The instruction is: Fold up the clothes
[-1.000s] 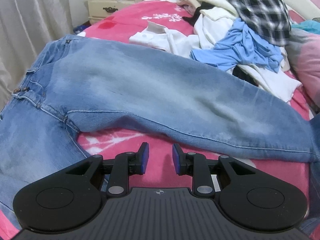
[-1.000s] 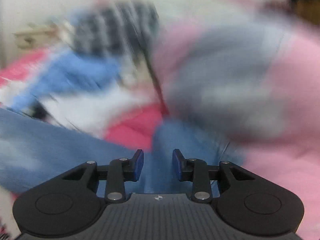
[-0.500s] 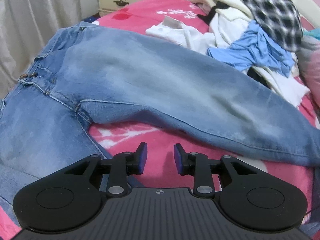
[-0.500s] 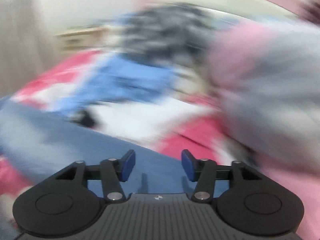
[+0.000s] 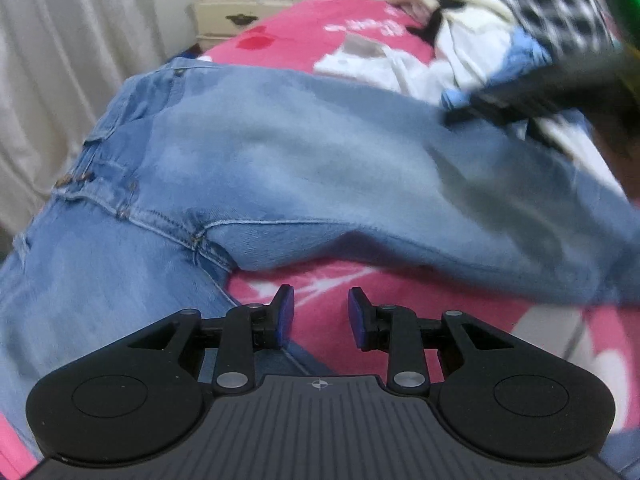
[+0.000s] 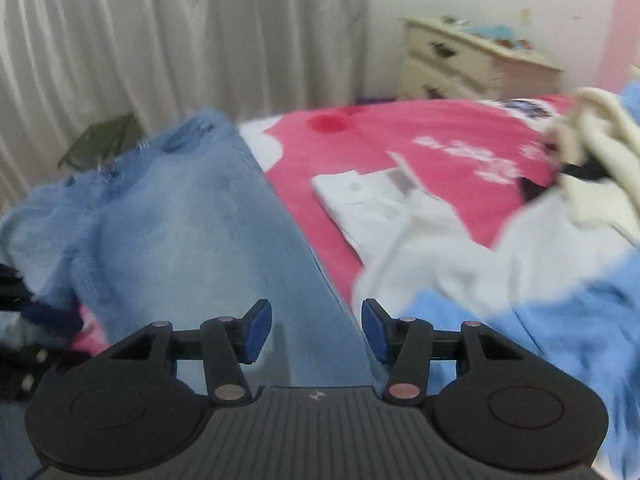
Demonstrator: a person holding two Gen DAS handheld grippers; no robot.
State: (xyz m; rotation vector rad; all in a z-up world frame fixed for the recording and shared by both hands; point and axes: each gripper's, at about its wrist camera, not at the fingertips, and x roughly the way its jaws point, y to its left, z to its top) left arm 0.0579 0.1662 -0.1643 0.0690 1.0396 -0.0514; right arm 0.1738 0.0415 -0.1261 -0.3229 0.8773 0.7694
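Both sets of jaws sit apart, gripping nothing. Right gripper (image 6: 317,330) just widened over the jeans (image 6: 192,232) leg, probably lining up a grab; left gripper (image 5: 320,317) hangs just off the crotch seam

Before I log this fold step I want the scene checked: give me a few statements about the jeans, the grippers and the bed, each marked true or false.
1. The jeans lie spread on a pink bedspread. True.
2. The left gripper is clamped on denim. False: its jaws are apart, with nothing between them.
3. The right gripper hangs open over a jeans leg. True.
4. The jeans are already folded in half. False: both legs lie apart.
5. A cream nightstand stands beside the bed. True.
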